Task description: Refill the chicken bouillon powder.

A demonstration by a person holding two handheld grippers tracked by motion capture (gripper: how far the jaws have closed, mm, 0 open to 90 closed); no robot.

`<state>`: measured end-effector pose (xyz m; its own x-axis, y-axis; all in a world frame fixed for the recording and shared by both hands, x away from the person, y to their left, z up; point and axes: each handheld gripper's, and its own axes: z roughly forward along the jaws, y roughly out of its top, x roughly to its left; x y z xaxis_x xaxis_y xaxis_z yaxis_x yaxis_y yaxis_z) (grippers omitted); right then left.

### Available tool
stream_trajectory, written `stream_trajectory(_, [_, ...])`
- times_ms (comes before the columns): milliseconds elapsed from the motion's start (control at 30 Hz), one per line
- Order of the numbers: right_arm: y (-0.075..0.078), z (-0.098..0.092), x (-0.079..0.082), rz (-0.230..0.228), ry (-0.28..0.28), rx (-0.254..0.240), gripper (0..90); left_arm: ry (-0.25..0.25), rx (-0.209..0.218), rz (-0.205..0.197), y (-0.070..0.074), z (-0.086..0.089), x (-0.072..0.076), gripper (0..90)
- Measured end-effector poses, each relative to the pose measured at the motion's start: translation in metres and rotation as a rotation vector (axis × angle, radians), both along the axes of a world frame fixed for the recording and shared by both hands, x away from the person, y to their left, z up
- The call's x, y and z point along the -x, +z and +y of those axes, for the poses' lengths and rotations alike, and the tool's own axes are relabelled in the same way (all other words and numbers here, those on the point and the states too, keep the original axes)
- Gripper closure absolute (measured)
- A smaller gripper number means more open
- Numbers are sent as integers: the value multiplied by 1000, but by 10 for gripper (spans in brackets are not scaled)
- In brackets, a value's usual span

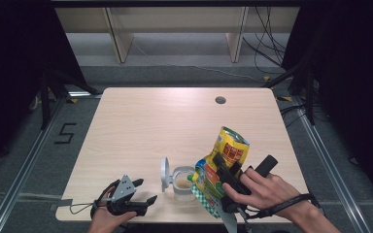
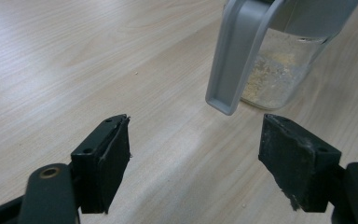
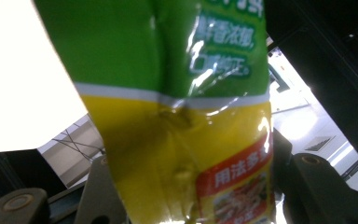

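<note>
Pale wood table (image 1: 141, 126): right gripper (image 1: 226, 179) clamps the seasoning bag (image 1: 221, 167) tilted, mouth just right of the open jar (image 1: 182, 182); left gripper (image 1: 138, 194) waits wide, empty, left of it.

From my high view, the pouch (image 1: 223, 167) hides the right gripper's jaws; my right gripper view crops the pouch top and bottom, and the jar (image 2: 279, 70) runs past the left gripper view's upper edge.

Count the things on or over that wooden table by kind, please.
Hand-held black two-jaw tools: 2, left tool, right tool
Yellow-and-green plastic food pouch: 1
Clear glass jar with open grey flip lid: 1
Total: 4
</note>
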<state>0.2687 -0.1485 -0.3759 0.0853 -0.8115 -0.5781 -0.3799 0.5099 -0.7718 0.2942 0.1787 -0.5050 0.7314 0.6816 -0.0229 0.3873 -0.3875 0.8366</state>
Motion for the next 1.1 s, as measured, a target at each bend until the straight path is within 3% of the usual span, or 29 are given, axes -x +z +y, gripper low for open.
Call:
stream_trajectory(100, [0,-1,0,3,-5,-1,520,3,16,-3,0,-1,0,242])
stream_trajectory(133, [0,-1,0,4,-4,-2,519,-11,-10,-3,1,0,-1,242])
stream_trajectory(167, [0,-1,0,3,-2,-3,520,-1,13,1,0,-1,0,242])
stream_trajectory(233, [0,-2,0,1,-3,2,520,-3,-3,-1,0,0,0,242])
stream_trajectory(367, [1,-4,1,-2,-3,-10,521,5,24,4,0,-1,0,242])
stream_trajectory(433, [1,-4,1,-3,-1,-3,521,-11,-11,-7,1,1,-1,242])
stream_trajectory(467, [1,-5,1,0,-4,5,521,5,4,-13,0,-1,0,242])
stream_trajectory(600, [2,-7,2,0,-10,9,526,1,-1,-1,0,0,0,242])
stream_trajectory(667, [2,-7,2,-2,-10,10,527,6,28,6,0,-1,1,242])
stream_trajectory(800, [3,-9,2,1,-9,2,528,-10,-8,-6,1,0,-1,242])
stream_trajectory(867, [3,-10,2,-1,-14,11,529,11,15,-5,0,-1,0,242])
stream_trajectory(900, [3,-10,2,1,-14,8,529,-2,1,2,0,0,-1,242])
stream_trajectory(933, [3,-10,2,5,-15,7,529,6,24,8,0,-2,0,242])
stream_trajectory(1033, [3,-10,3,9,-13,6,529,-1,18,0,0,-1,0,242])
stream_trajectory(1067, [4,-10,3,8,-11,6,530,-11,-5,-9,1,0,-1,242])
stream_trajectory(1100, [4,-10,3,8,-10,5,531,-6,13,-2,0,-1,-1,242])
